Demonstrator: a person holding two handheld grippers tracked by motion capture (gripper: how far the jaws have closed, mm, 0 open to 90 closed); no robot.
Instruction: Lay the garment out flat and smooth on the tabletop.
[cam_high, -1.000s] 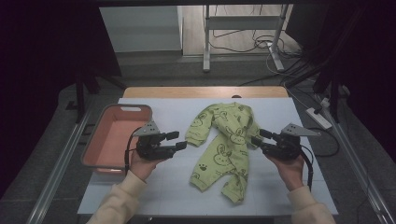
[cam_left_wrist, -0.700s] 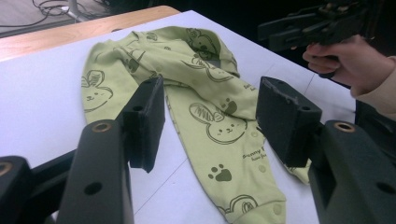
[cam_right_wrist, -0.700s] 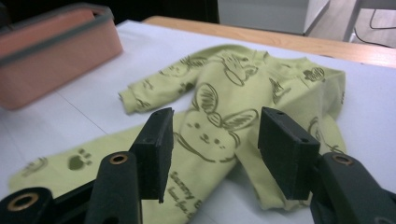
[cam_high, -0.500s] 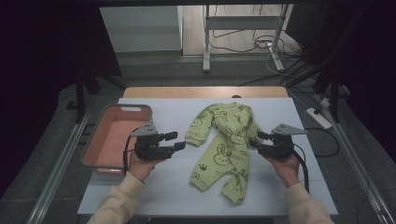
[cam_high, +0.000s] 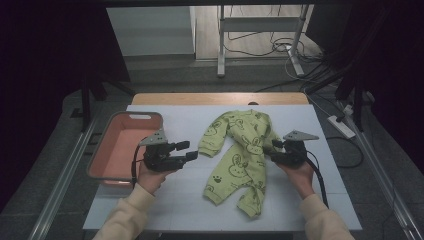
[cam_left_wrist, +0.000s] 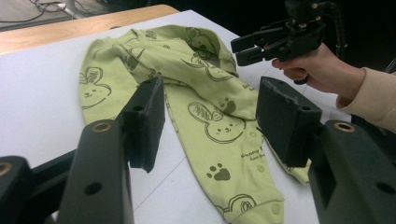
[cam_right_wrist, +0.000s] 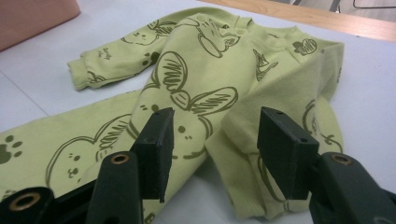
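A light green baby romper (cam_high: 235, 157) printed with rabbits and paw prints lies spread on the white table top (cam_high: 165, 205), legs toward me. My left gripper (cam_high: 189, 150) hovers just left of the romper's left sleeve, jaws open and empty; in the left gripper view its pads (cam_left_wrist: 147, 116) frame the romper (cam_left_wrist: 205, 112) from a distance. My right gripper (cam_high: 272, 150) is low at the romper's right edge, open. In the right gripper view the folded right sleeve (cam_right_wrist: 243, 154) lies ahead between the open jaws, untouched. The right gripper (cam_left_wrist: 247, 49) also appears in the left gripper view.
A pink tray (cam_high: 150, 118) stands on the table's left side, beside my left hand; its corner (cam_right_wrist: 32, 14) appears in the right gripper view. A wooden table edge (cam_high: 215, 98) runs along the back. Cables and a metal stand lie on the floor beyond.
My right gripper has moved left and down, closer to the romper's right sleeve. The left gripper and the romper have stayed where they were.
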